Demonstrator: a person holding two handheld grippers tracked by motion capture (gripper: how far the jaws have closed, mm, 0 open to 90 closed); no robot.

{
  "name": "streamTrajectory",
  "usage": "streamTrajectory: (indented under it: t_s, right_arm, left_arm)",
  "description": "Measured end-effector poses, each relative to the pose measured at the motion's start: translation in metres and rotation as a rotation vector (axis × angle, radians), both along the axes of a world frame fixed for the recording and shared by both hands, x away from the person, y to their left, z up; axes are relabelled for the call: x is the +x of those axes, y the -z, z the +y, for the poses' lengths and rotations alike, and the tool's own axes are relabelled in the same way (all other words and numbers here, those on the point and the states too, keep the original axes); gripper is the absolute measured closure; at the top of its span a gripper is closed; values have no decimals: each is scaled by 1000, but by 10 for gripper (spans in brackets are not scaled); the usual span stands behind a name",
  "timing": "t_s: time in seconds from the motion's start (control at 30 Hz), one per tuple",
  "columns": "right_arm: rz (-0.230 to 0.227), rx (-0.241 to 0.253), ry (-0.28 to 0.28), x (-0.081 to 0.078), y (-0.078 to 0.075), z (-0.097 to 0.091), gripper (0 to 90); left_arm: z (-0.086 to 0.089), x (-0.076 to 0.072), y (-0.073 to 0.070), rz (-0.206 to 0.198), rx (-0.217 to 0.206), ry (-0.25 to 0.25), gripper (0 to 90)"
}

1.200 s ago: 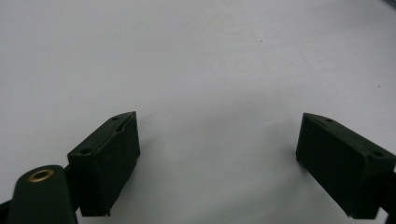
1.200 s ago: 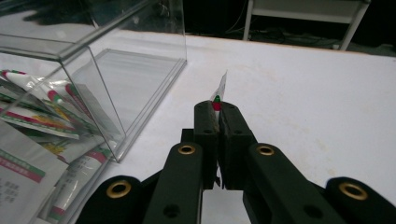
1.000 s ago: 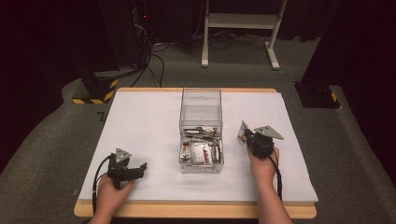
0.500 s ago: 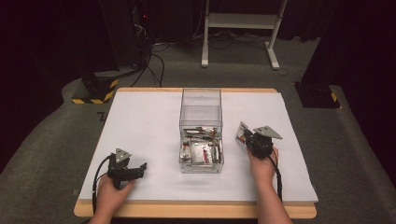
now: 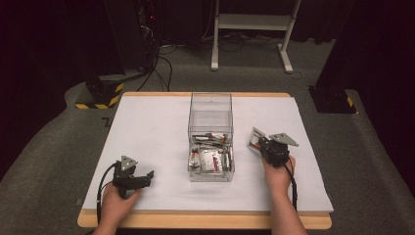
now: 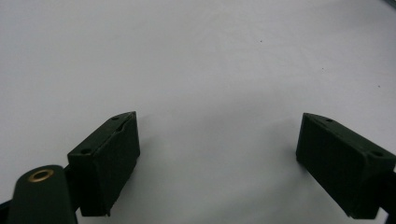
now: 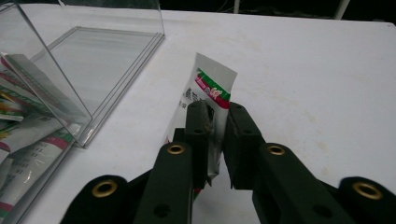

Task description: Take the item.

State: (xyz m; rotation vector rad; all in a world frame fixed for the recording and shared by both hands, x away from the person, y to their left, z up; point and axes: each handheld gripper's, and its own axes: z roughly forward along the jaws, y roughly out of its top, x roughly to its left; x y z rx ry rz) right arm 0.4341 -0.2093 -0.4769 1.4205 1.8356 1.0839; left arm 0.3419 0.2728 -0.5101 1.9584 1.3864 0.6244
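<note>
Hidden: the packet's lower part is sitting behind the black jaws; its small print is too blurred to read.
Clear box: holding a jumble of similar packets in its near half.
Packet: standing just right of the clear box, long axis upright, red-and-green end pointing up.
Right gripper: jaws have just been opening, packet between them, a slight gap showing.
Left gripper: resting spread wide, holding nothing, well left of the clear box.

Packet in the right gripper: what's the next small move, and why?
Probably open the right gripper a little wider and draw back: its jaws have just been opening, the packet between them looks loose, and it stands over the table beside the clear box.
</note>
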Motion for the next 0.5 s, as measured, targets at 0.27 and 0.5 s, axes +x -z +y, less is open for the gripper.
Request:
streamTrajectory:
  t_s: [0.27,0.5]
  right_arm:
    - [15,-5,40,-1,0,-11,695]
    - [5,9,80,-5,-5,-24,638]
  left_arm:
    - [0,0,0,-1,-2,-1,137]
    - [0,0,0,0,0,1,137]
